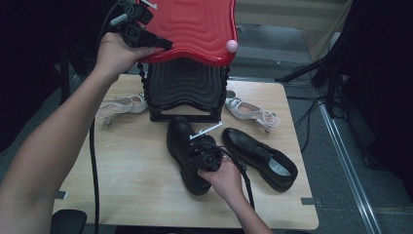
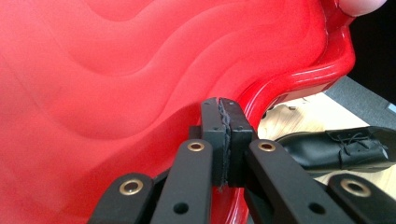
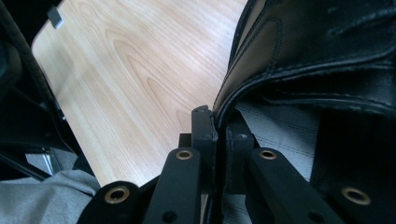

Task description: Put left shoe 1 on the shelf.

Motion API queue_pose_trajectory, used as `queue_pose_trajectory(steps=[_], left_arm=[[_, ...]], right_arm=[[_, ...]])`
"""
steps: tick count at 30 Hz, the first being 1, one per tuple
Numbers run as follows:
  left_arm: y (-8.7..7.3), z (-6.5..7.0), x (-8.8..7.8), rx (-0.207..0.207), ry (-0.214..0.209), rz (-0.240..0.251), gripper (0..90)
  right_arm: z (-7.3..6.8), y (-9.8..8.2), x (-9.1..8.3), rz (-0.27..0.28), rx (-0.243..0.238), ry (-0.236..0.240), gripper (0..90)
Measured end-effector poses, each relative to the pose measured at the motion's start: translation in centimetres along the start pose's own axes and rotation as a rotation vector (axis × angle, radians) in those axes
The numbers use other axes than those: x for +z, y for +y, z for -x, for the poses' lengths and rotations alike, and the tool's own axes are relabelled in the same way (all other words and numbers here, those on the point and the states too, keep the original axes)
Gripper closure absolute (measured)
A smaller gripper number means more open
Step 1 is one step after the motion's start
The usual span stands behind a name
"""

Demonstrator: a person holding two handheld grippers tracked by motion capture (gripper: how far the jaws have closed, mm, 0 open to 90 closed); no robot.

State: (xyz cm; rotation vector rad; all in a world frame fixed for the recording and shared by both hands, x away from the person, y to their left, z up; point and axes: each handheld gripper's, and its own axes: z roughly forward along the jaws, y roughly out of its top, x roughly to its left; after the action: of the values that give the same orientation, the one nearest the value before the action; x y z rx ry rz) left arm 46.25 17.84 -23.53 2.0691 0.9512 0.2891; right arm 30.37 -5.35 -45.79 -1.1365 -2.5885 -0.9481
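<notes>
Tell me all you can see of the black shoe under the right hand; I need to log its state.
The black shoe is a glossy, leather-looking shoe lying on the wooden table, toe toward the person, heel toward the black box. Its pale insole shows in the right gripper view. The right hand-held gripper has its jaws closed on the rim of the opening. Its mate lies beside it, apart.

Second black shoe (image 1: 260, 157) laid on the tabletop (image 1: 131, 180); two white heeled sandals (image 1: 122, 105) (image 1: 251, 111) placed beside the black rack (image 1: 184, 92).
</notes>
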Motion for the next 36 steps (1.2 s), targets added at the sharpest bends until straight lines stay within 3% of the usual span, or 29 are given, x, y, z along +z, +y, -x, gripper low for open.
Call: queue_pose_trajectory(steps=[11,22,28,33,36], left_arm=[[0.0,0.0,0.0,-0.005,0.001,0.0,90.0],[0.0,-0.1,0.0,-0.007,-0.001,-0.004,90.0],[0.0,-0.1,-0.1,-0.007,-0.002,-0.009,90.0],[-0.1,-0.1,-0.2,-0.019,-0.006,-0.018,90.0],[-0.1,-0.1,-0.2,-0.014,-0.001,-0.016,90.0]], right_arm=[[0.9,0.7,-2.4,0.046,-0.006,0.033,86.8],[0.1,1.4,-4.7,0.066,-0.025,0.07,86.8],[-1.1,1.9,-7.3,0.113,-0.056,0.097,86.7],[-2.0,3.2,-9.1,0.15,-0.089,0.093,86.6],[-2.2,4.0,-9.5,0.158,-0.106,0.069,86.6]])
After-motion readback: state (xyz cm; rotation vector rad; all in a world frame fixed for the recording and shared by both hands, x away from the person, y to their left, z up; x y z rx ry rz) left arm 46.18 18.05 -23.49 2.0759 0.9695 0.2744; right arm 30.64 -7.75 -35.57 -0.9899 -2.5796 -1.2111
